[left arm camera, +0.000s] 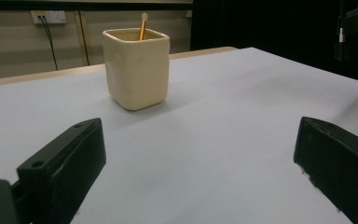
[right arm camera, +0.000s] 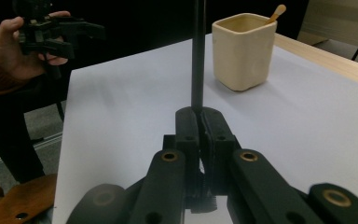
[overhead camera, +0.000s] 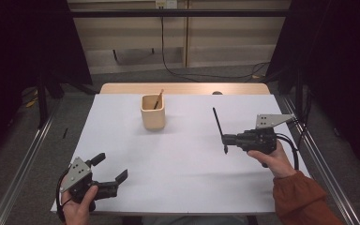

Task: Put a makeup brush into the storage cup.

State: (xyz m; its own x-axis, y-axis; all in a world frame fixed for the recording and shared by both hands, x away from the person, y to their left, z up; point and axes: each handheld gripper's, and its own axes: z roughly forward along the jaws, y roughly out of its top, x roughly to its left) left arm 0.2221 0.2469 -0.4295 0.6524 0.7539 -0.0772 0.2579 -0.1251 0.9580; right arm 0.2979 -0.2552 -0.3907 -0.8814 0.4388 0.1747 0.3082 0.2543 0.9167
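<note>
White table (overhead camera: 178,159); cream cup (overhead camera: 153,112) holding stick (overhead camera: 158,100); left jaws agape, right clamping black rod (overhead camera: 218,123)

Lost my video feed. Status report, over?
Right gripper shut on black stick. Left gripper open, empty. Cream cup holds one stick; path clear.

- Dim room; the white table sheet (overhead camera: 187,154) is the brightest area, frame sides falling to black.
- Soft shadow beside the cream cup (left arm camera: 136,67).
- Near jaws blurred at the bottom of both gripper views.
</note>
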